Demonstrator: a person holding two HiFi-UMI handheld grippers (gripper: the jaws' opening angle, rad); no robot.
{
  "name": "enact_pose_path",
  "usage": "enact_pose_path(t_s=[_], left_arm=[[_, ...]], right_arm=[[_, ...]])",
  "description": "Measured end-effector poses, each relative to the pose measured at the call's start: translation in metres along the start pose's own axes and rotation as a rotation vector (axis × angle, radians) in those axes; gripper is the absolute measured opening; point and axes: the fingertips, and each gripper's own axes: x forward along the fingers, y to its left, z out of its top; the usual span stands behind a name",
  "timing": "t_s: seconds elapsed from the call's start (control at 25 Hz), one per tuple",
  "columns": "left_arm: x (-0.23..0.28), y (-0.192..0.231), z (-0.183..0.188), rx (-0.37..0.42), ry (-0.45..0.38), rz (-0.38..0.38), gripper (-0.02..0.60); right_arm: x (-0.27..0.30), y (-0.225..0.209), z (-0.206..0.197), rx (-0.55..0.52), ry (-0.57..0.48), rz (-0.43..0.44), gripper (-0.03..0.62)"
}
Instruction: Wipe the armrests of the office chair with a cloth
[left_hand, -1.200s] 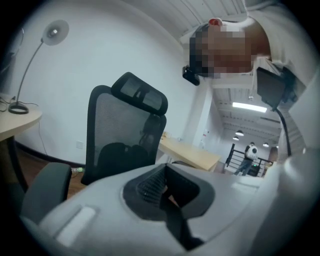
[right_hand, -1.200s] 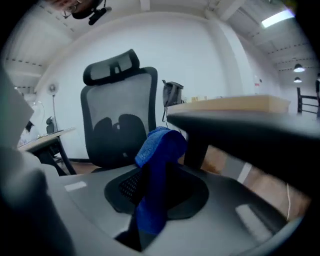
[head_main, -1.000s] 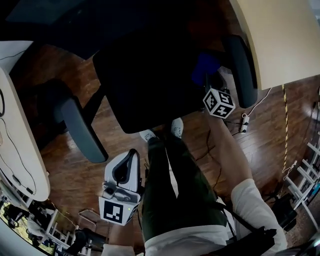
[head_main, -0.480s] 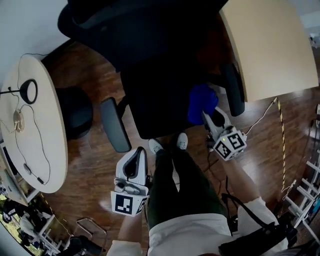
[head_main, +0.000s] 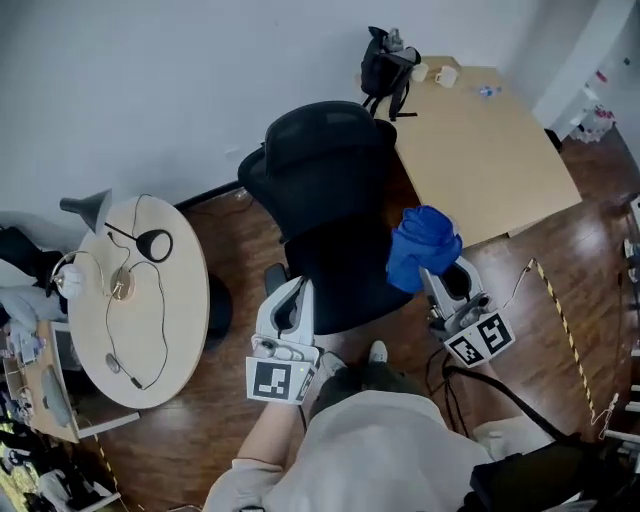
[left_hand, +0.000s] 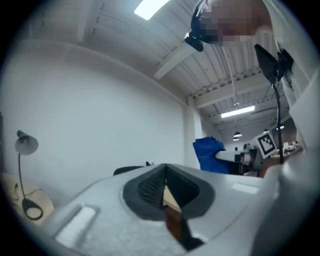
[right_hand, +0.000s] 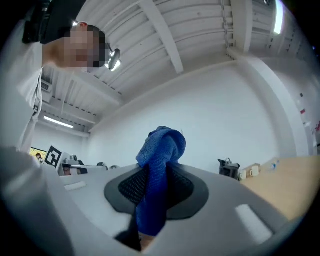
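Right gripper is clamped on a blue cloth; in the right gripper view the cloth runs down between the two dark pads and bunches into a rounded wad above the tips of the right gripper. Its camera looks up at a white wall and a ribbed ceiling, so this gripper points upward and the cloth is held in the air, touching nothing else. From the head view the wad overlaps the right edge of the chair, a black office chair standing with its back toward the wall, but whether it is over an armrest cannot be told, since cloth and gripper cover that side. Left gripper is closed with nothing in it: in the left gripper view the tips of the left gripper meet, with only a thin wedge of background showing lower down between the pads. It sits just at the chair's left front, also aimed upward at wall and ceiling, and its view catches the cloth off to the right. Both grippers are level with each other, one on each side of the seat, close in front of the person's white shirt. A round table with a lamp and cables stands left of the chair, well apart from it. A desk stands to the right, its corner near the chair back, with a black bag at its far end. The floor is dark wood.
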Motion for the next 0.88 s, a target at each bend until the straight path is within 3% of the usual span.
enact_pose_path(t_s=[0.16, 0.44, 0.68, 0.88], left_arm=[[-0.010, -0.003, 0.018, 0.033, -0.022, -0.014, 0.005], [-0.052, -0.031, 0.022, 0.074, 0.008, -0.012, 0.005], [-0.103, -0.082, 0.027, 0.112, 0.020, 0.051, 0.011], [-0.140, -0.161, 0.013, 0.057, 0.041, 0.046, 0.040]], right_arm=[[-0.013, 0.028, 0.021, -0.081, -0.002, 0.013, 0.087], [-0.058, 0.052, 0.022, -0.018, -0.013, 0.026, 0.087], [-0.111, 0.064, 0.041, -0.013, -0.055, 0.104, 0.087], [-0.185, 0.065, 0.051, -0.008, -0.031, 0.161, 0.087]])
